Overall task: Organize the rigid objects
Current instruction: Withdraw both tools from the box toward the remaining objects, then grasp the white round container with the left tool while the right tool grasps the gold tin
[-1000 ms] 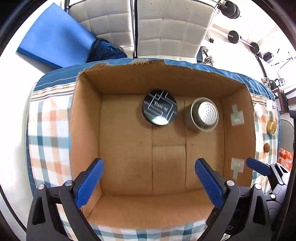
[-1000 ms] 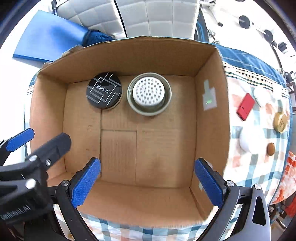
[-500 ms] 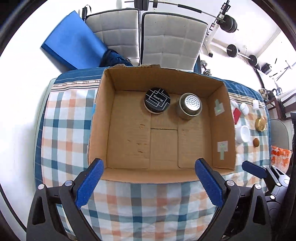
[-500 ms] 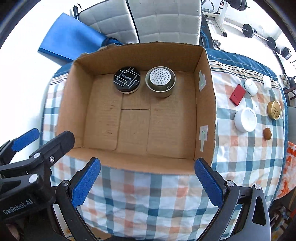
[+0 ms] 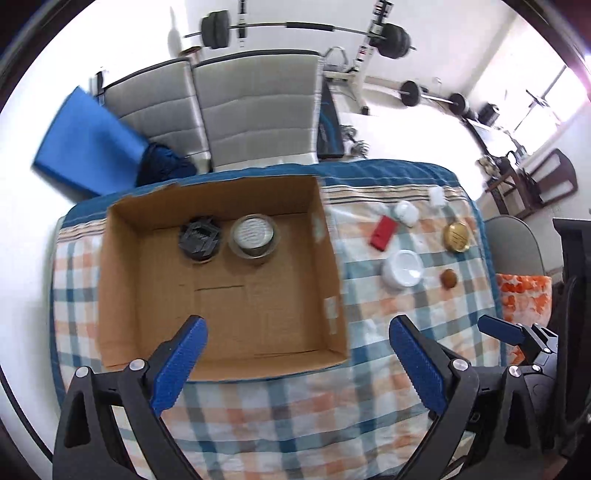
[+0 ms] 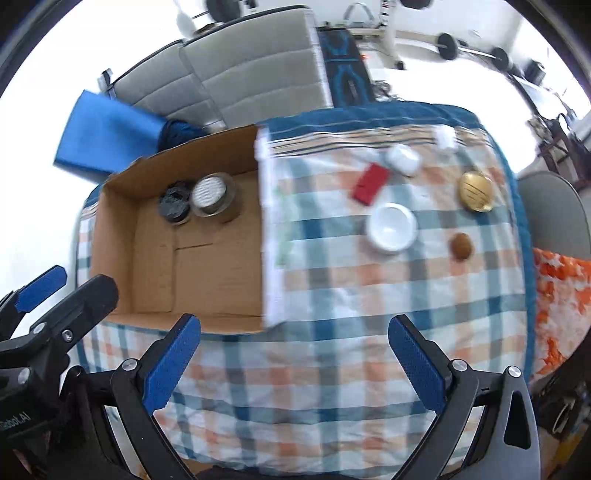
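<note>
A cardboard box [image 5: 122,280] [image 6: 114,236] sits on the checked tablecloth and holds a black round tin [image 5: 200,238] [image 6: 174,202] and a silver perforated tin [image 5: 253,233] [image 6: 213,194]. To its right lie a red block [image 5: 382,232] [image 6: 369,183], a white round dish [image 5: 403,267] [image 6: 391,227], a gold disc [image 5: 457,236] [image 6: 475,191], a small brown piece [image 5: 449,277] [image 6: 461,245] and two white items [image 5: 405,213] [image 6: 402,159]. My left gripper [image 5: 295,365] is open and empty above the box's near right corner. My right gripper [image 6: 293,365] is open and empty over the cloth.
Grey padded chairs [image 5: 255,110] and a blue mat [image 5: 85,144] stand behind the table. Barbells [image 5: 303,29] line the back wall. An orange patterned cloth [image 6: 557,295] lies off the right edge. The left gripper's body [image 6: 48,314] shows at the right view's left.
Both grippers have pulled back and up out of the box and swung right. The loose items on the cloth now show in full. Both stayed open.
</note>
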A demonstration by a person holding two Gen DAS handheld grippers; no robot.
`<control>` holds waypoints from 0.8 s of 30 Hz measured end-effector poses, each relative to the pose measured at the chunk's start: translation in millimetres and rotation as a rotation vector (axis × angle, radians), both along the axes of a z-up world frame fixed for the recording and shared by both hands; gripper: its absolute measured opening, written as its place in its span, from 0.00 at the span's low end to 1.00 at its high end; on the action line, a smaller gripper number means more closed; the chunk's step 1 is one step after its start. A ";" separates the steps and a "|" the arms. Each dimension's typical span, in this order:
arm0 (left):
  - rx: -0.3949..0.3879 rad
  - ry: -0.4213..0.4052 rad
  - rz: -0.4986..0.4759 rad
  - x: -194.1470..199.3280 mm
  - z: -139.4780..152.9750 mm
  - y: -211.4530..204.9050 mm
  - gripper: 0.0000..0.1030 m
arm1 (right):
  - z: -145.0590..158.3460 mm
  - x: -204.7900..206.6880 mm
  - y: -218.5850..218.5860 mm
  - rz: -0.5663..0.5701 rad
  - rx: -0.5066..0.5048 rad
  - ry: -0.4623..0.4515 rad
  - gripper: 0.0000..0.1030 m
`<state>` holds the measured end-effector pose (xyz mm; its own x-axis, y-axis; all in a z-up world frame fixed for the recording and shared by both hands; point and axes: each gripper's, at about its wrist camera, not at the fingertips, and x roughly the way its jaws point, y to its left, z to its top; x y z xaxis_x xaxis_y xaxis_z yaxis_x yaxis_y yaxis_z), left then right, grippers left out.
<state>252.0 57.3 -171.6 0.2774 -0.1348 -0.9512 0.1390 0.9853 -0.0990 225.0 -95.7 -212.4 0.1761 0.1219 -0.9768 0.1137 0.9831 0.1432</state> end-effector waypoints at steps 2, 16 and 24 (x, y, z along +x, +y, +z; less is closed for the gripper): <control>-0.008 0.009 -0.037 6.4 -3.7 -29.3 0.98 | -3.0 0.8 -36.3 -0.046 -0.017 0.010 1.00; 0.052 0.225 -0.149 65.6 -102.5 -183.5 0.98 | -63.6 39.2 -232.6 -0.243 -0.071 0.069 1.00; 0.116 0.334 -0.117 98.0 -175.5 -206.8 0.98 | -123.3 101.3 -263.4 -0.243 -0.053 0.111 1.00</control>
<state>350.0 -149.6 -347.1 -0.0621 -0.0335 -0.9975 0.2300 0.9721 -0.0470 326.3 -359.0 -335.7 0.0855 0.0372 -0.9956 0.3598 0.9307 0.0657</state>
